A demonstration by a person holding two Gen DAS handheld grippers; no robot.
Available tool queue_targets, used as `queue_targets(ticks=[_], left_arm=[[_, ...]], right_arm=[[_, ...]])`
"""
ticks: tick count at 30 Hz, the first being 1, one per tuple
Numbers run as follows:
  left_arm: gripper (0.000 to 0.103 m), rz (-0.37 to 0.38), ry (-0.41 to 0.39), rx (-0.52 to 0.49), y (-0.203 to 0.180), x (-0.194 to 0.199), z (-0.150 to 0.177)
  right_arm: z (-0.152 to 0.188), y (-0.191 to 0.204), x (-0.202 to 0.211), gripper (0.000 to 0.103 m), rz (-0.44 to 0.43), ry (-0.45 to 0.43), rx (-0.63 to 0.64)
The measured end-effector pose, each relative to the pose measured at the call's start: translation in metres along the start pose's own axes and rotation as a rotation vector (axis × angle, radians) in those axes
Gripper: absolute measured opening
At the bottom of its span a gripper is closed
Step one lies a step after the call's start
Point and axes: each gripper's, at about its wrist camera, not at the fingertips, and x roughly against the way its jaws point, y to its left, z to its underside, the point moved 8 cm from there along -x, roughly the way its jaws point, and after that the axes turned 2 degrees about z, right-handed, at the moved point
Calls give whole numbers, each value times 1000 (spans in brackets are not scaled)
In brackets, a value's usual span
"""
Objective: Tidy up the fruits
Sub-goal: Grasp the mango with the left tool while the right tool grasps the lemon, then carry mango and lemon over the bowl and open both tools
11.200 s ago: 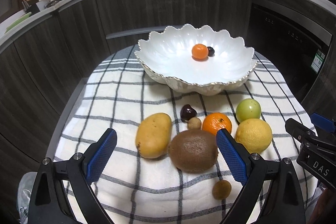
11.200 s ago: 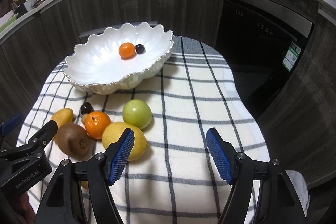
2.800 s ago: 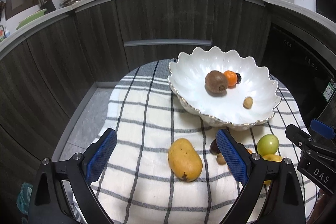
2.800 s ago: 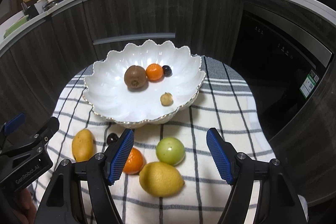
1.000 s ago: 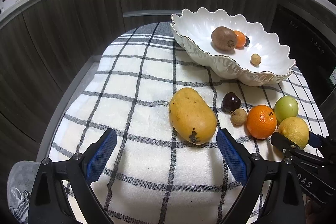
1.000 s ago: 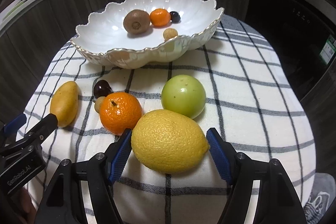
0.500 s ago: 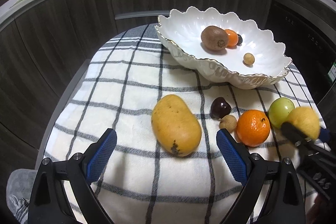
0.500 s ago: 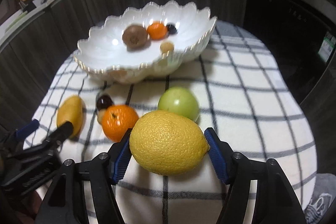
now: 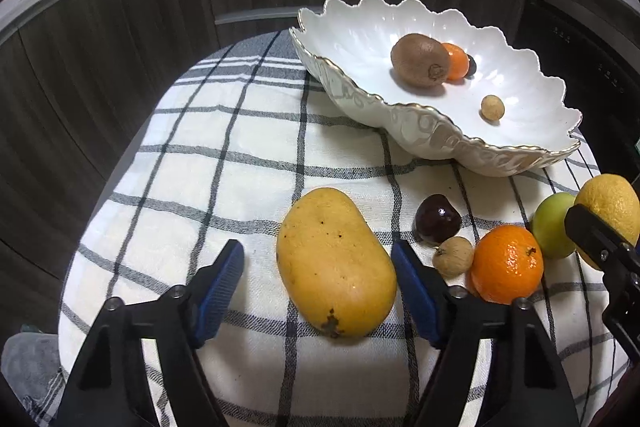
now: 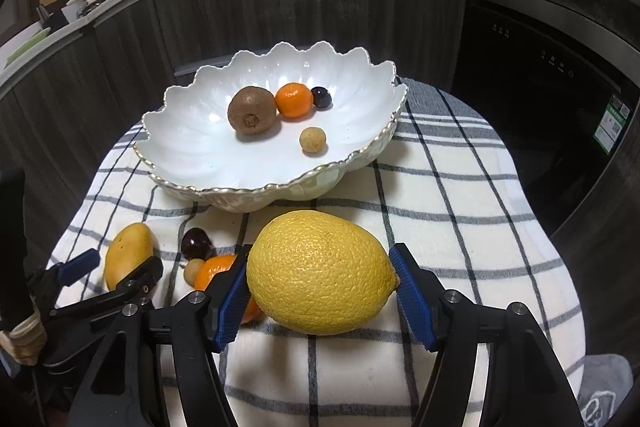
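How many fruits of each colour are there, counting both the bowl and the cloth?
Brown kiwi: 1
Orange fruits: 2
Dark cherries: 2
Small tan fruits: 2
Yellow mango: 1
Yellow lemon: 1
Green fruit: 1
Total: 10

We count one white bowl (image 10: 192, 131), one checked cloth (image 10: 460, 211), one kiwi (image 10: 252, 110), one mango (image 9: 336, 261), one lemon (image 10: 320, 271), one green fruit (image 9: 554, 225), two oranges (image 10: 295, 100) (image 9: 507, 263), two dark plums (image 10: 321, 97) (image 9: 437, 218), two small tan fruits (image 10: 313, 139) (image 9: 454, 255).
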Motion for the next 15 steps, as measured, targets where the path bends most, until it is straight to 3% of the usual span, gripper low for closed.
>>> queue_targets(ticks=[7,15], left_arm=[[55,32,3,-15,-7,-5,1],[54,39,-1,-12,-7,2,0]], right_arm=[[-2,3,-1,67,3,-3,17],[-3,3,0,67,5,1,11]])
